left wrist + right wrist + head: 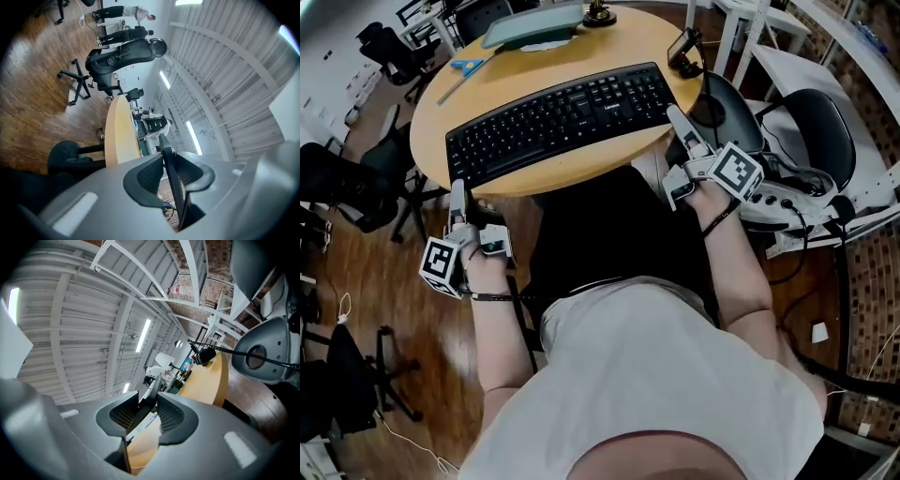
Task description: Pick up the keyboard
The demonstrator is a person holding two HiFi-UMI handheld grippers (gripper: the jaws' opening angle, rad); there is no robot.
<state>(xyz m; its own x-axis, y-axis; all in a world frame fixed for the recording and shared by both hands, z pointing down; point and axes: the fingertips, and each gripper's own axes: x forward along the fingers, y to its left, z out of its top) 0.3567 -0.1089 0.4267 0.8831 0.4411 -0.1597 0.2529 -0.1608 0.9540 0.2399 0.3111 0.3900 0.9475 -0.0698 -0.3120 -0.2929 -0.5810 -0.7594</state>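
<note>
A black keyboard (pixel 562 117) lies slantwise across the round wooden table (pixel 628 37), its near edge by the table's front rim. My left gripper (pixel 457 195) is at its near left corner. In the left gripper view that gripper (pixel 169 176) is shut on the keyboard's thin dark edge (pixel 166 150). My right gripper (pixel 675 117) is at the keyboard's right end. In the right gripper view the gripper's (pixel 146 414) pads close on the dark keyboard slab (pixel 145 404). I cannot tell whether the keyboard is off the table.
At the table's back lie a grey-green flat case (pixel 534 23), a blue tool (pixel 467 66) and a small black stand (pixel 684 52). Office chairs stand left (pixel 356 187) and right (pixel 816 131). A power strip (pixel 769 192) with cables is beside my right hand.
</note>
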